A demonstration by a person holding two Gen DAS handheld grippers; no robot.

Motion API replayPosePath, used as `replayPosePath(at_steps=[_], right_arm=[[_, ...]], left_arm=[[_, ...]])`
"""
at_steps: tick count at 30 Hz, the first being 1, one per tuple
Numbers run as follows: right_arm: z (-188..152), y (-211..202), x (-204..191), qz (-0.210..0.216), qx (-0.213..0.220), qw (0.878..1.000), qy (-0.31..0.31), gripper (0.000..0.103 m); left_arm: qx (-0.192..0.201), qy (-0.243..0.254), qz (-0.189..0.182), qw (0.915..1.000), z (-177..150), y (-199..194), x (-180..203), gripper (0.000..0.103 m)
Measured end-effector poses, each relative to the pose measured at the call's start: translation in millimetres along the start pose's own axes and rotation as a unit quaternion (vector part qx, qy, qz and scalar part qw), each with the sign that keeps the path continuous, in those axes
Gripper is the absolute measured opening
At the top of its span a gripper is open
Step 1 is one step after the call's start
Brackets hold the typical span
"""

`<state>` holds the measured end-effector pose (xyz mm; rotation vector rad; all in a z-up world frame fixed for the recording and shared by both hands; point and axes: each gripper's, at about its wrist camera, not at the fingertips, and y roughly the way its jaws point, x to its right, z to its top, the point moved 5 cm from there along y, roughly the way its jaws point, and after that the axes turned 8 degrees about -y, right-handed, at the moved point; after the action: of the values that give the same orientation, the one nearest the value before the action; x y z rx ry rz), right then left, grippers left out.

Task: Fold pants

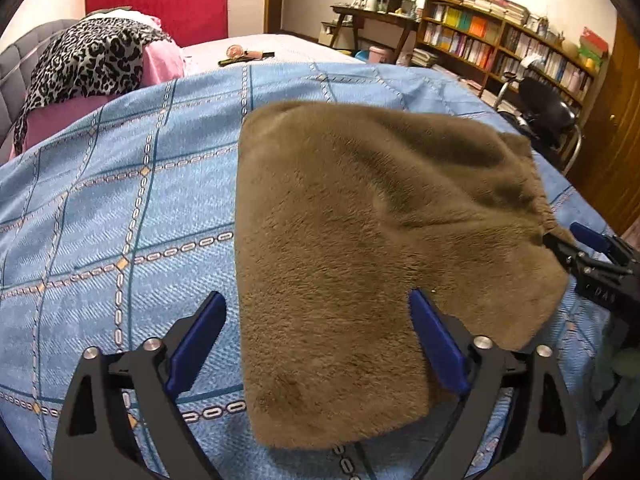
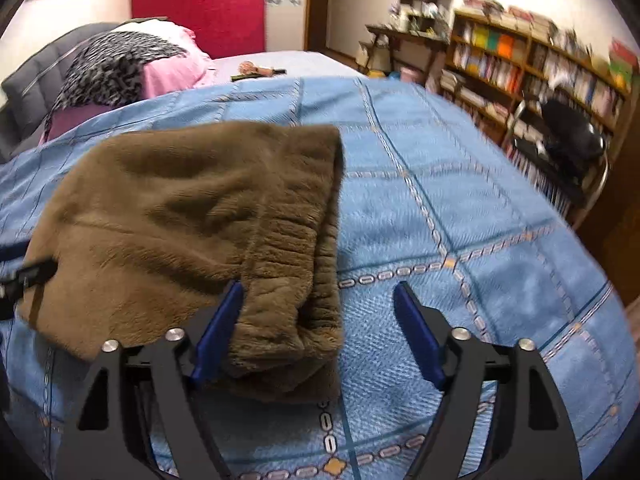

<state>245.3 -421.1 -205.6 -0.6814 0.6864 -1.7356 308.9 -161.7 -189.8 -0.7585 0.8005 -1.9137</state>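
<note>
- The left tool (image 1: 316, 304) stands wide open with nothing gripped — its blue pads hang apart over the near left corner of the folded brown plush pants (image 1: 380, 240), the left pad over bare bedspread, the right pad over the fabric.
- The right tool (image 2: 318, 292) is also spread wide and holds nothing; its left pad sits just beside the ribbed waistband end of the pants (image 2: 192, 216), its right pad over bedspread alone.
- The pants lie folded in a compact bundle, flat on the blue checked bedspread (image 1: 120, 200) of the bed.
- Beyond, a leopard-print cloth (image 1: 88, 60) drapes over pink bedding near the headboard.
</note>
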Motion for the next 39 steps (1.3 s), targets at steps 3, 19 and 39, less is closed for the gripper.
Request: replayPosePath(at_steps=[3, 19, 39], right_arm=[[-3, 4, 6, 0.009, -0.005, 1.000, 0.011, 0.083], [6, -131, -16, 0.062, 0.097, 0.992, 0.043, 0.094], [-8, -254, -65, 0.049, 0.156, 0.986, 0.014, 0.100]], left_arm=[[-0.004, -0.014, -0.002, 0.9999, 0, 5, -2, 0.096], [0.085, 0.007, 0.063, 0.9943, -3, -101, 27, 0.095], [0.179, 0.021, 0.131, 0.9749, -26, -218, 42, 0.095]])
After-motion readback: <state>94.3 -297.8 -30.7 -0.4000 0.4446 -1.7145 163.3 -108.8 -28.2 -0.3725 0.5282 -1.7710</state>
